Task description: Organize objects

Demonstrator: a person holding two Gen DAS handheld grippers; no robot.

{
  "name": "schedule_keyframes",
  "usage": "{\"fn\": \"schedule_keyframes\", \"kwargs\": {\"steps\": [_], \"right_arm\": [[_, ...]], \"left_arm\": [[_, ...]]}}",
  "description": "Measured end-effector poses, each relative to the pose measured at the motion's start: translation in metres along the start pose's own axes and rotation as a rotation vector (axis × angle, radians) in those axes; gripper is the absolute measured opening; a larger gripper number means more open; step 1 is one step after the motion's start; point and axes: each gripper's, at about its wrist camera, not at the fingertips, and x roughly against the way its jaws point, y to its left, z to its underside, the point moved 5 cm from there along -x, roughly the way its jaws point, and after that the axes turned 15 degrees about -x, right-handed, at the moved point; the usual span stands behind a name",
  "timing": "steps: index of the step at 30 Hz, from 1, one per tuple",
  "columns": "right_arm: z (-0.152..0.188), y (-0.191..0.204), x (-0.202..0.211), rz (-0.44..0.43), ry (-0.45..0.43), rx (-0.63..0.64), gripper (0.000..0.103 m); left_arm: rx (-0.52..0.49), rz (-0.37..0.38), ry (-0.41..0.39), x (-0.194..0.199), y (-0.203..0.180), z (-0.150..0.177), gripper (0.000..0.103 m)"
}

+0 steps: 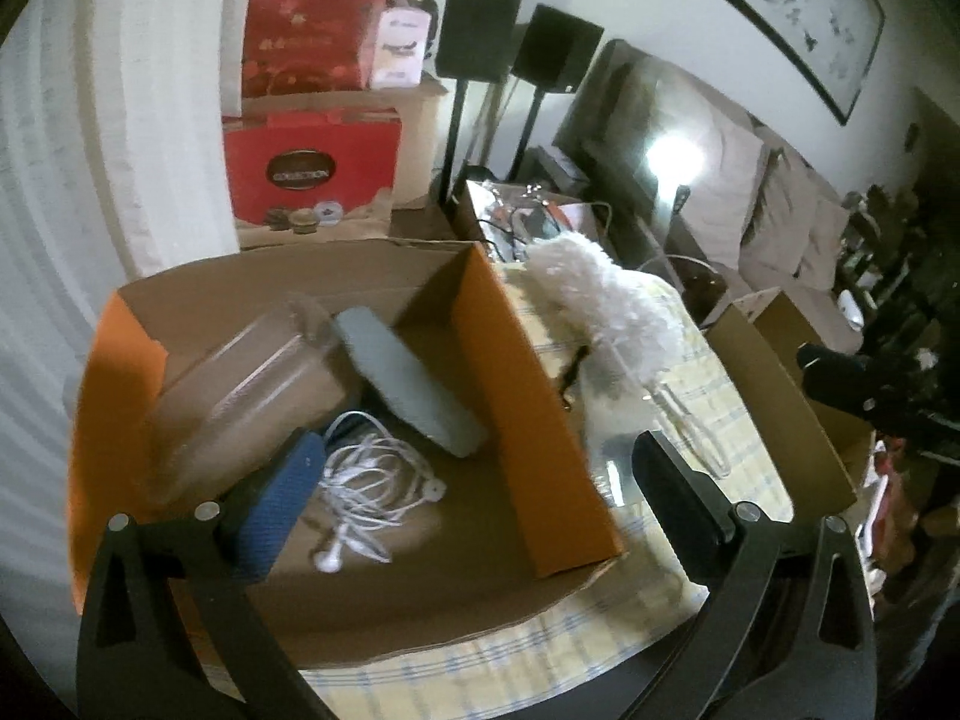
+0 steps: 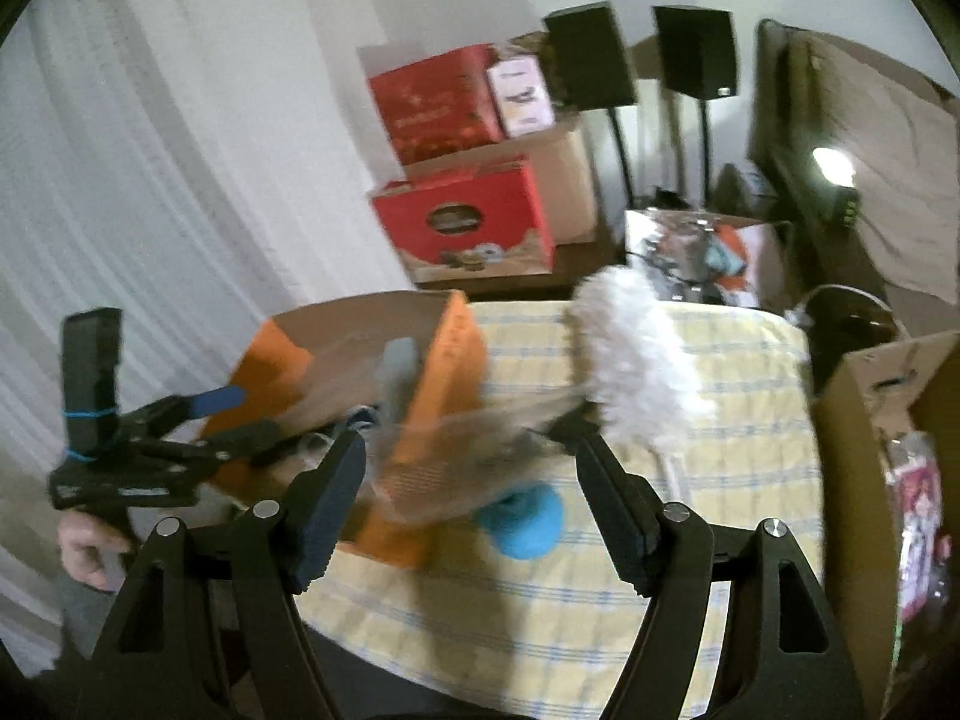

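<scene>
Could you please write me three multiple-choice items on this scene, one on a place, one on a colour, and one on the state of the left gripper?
1. Where do the white earphones lie?
A. inside the orange box
B. on the checked tablecloth
C. on the sofa

2. What colour is the round object on the cloth beside the box?
A. red
B. blue
C. green

3. How does the left gripper stand?
A. shut on the duster
B. shut on the earphones
C. open, holding nothing

Key: 1 A, the earphones rest on the box floor; 2 B, it shows bright blue in the right wrist view; 3 C, its fingers stand wide apart over the box.
</scene>
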Motion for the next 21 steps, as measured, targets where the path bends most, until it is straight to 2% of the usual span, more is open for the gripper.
{"fn": "schedule_keyframes", "kwargs": {"steps": [4,12,15,19,21], "right_arm": [[0.004,-0.018,-0.002,0.041,0.001,-0.01,0.074],[0.01,-0.043,-0.007,0.063,0.017,-0.036,0.074],[0.013,-0.048,-0.01,0.071,0.031,-0.013,0.074],[0.014,-0.054,-0.013,0.09,0.034,-0.011,0.074],[0.014,-0.057,-0.014,0.088,0.037,-0.014,0.074]], "left_arm": [[-0.001,0.015,0.01,-0.008,-0.013,-0.005,0.103],[-0.072,0.018,0.057,-0.031,-0.049,-0.027,0.102],[-0.104,-0.012,0.083,-0.042,-0.06,-0.034,0.095],[-0.15,-0.053,0.131,-0.057,-0.07,-0.036,0.073],[-0.171,-0.068,0.153,-0.064,-0.073,-0.034,0.068]]}}
